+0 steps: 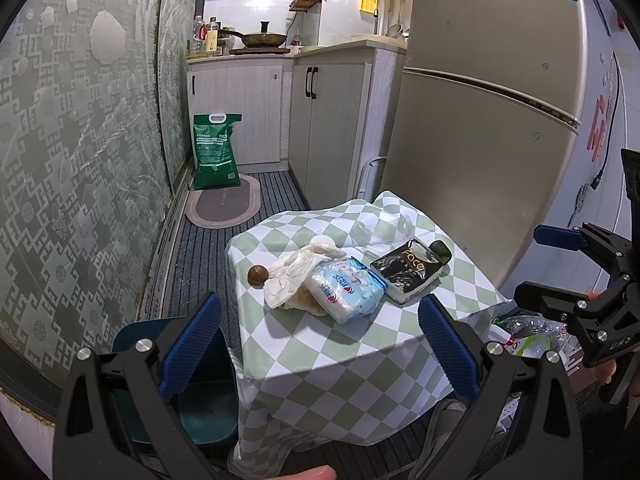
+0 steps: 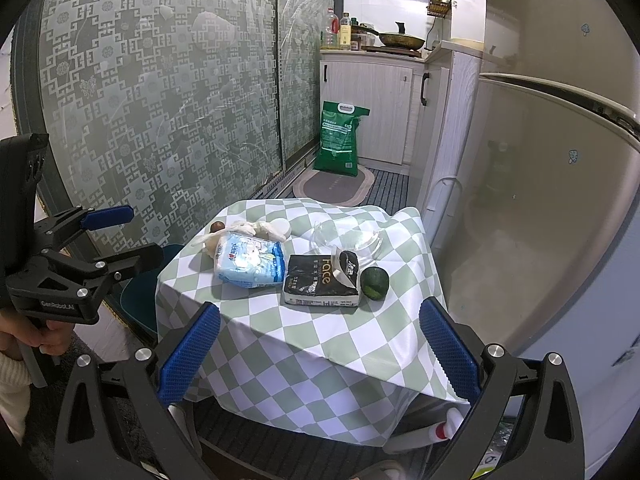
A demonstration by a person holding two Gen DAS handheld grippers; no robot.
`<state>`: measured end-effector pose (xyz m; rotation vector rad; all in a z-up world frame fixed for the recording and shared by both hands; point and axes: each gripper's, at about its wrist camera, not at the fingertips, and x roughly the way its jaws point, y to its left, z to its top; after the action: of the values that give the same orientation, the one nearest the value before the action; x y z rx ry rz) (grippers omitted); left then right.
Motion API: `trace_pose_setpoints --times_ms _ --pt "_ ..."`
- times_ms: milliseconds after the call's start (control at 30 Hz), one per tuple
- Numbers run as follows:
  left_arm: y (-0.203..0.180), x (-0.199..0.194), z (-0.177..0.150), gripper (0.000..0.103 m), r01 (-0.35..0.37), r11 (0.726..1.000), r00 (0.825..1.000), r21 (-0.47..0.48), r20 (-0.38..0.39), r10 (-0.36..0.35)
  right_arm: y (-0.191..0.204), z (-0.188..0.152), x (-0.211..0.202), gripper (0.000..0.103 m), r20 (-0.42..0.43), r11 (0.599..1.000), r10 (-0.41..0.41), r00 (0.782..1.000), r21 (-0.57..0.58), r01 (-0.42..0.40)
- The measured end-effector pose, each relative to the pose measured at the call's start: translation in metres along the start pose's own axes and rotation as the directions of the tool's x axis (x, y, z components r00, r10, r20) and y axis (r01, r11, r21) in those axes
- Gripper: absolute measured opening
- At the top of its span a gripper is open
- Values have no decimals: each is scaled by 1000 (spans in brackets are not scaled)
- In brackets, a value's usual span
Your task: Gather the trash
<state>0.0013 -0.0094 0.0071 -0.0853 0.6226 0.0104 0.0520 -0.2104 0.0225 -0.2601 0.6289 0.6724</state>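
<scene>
A small table under a green-and-white checked cloth point(image 1: 340, 344) point(image 2: 320, 332) holds trash. On it lie a blue-white tissue pack point(image 1: 348, 284) point(image 2: 250, 260), a black "Face" tissue pack point(image 1: 408, 270) point(image 2: 320, 280), crumpled white paper point(image 1: 296, 270) point(image 2: 256, 230), a brown round fruit point(image 1: 258, 275) point(image 2: 218, 226), a dark green fruit point(image 2: 375, 283) and a clear plastic container point(image 2: 348, 238) point(image 1: 380, 228). My left gripper point(image 1: 320, 344) is open and empty, in front of the table. My right gripper point(image 2: 320, 356) is open and empty, also short of the table.
A dark teal bin point(image 1: 200, 396) point(image 2: 140, 300) stands left of the table. A fridge point(image 1: 480, 100) is on the right, a patterned glass sliding door point(image 2: 160, 100) on the left. A green rice bag point(image 1: 216, 146) and mat lie on the floor behind. Bottles and bags point(image 1: 532, 332) lie right of the table.
</scene>
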Motion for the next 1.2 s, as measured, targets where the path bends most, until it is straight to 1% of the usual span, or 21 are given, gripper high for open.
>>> trace_pose_setpoints --times_ms 1200 --pt "0 -1 0 100 2 1000 1000 6 7 -2 -1 -1 0 100 -3 1000 -1 1000 -1 1"
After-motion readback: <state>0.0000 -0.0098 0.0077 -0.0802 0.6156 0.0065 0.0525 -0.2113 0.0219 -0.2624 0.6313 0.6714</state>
